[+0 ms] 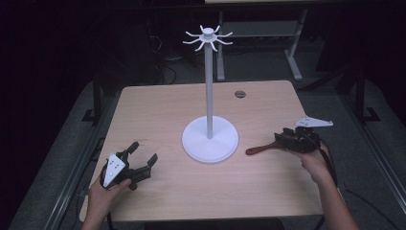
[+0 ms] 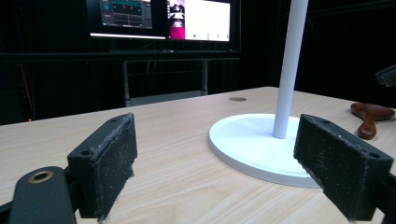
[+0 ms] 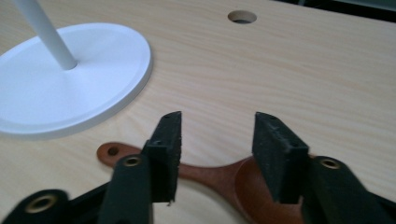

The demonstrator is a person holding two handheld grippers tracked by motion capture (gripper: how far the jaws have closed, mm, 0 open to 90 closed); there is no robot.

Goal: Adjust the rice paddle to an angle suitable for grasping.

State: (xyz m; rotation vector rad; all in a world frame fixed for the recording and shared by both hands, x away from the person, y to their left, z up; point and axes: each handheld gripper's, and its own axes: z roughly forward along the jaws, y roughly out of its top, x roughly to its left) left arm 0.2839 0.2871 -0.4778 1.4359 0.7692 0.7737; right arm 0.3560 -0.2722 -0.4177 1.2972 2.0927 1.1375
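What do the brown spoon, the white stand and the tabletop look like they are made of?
Spoon: probably wood with a smooth reddish-brown finish, though moulded plastic is possible; it has a hanging hole in the handle end. Stand: matt white throughout, likely painted metal or plastic; the look leaves it open. Tabletop: pale wood or wood-look laminate, with fine straight grain lines and a round cable hole.

Lighting: dim room, black surround; light falls from above onto the table (image 1: 158,110), pale wood evenly lit, no glare. Shadows: soft and faint beneath my fingers (image 3: 168,140) and around the white stand (image 1: 209,139). Focus: my fingers, close to the lens, slightly soft; screens (image 2: 163,18) far beyond my left fingers glow bright and washed out. Grain: mild throughout. Edge distortion: slight in the high view.
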